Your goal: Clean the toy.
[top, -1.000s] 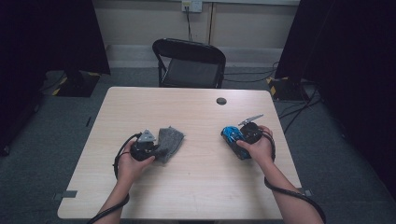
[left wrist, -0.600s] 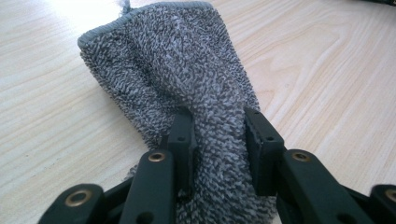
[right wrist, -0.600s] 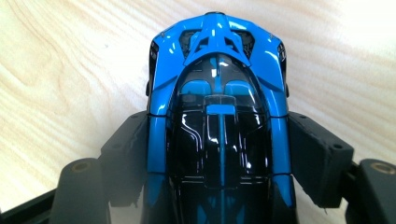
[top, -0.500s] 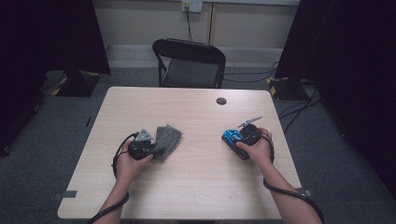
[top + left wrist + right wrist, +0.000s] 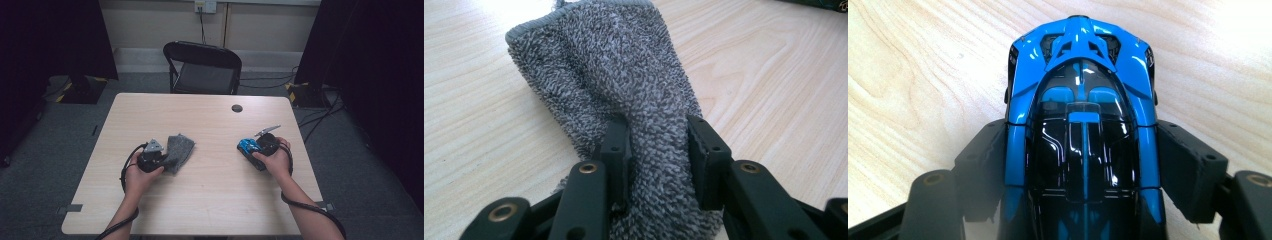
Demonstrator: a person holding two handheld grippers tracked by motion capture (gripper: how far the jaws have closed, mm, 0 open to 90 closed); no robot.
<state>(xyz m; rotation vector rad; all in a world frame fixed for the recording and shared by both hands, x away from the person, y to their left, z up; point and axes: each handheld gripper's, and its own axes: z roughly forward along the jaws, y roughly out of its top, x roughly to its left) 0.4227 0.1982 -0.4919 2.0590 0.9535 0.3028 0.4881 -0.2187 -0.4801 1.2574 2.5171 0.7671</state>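
Note:
A grey terry cloth lies crumpled on the pale wooden table, left of its middle. My left gripper is shut on the cloth's near end. In the left gripper view the cloth is bunched between the left gripper's black pads. Its jaws have just been opening slightly with the cloth still between them. On the right, a shiny blue and black toy car rests on the table. My right gripper is shut on its sides, and the car points away from the right gripper.
A black folding chair stands behind the table's far edge. A small black round disc sits near the far right of the tabletop. Dark curtains hang at both sides, and cables run over the floor at the right.

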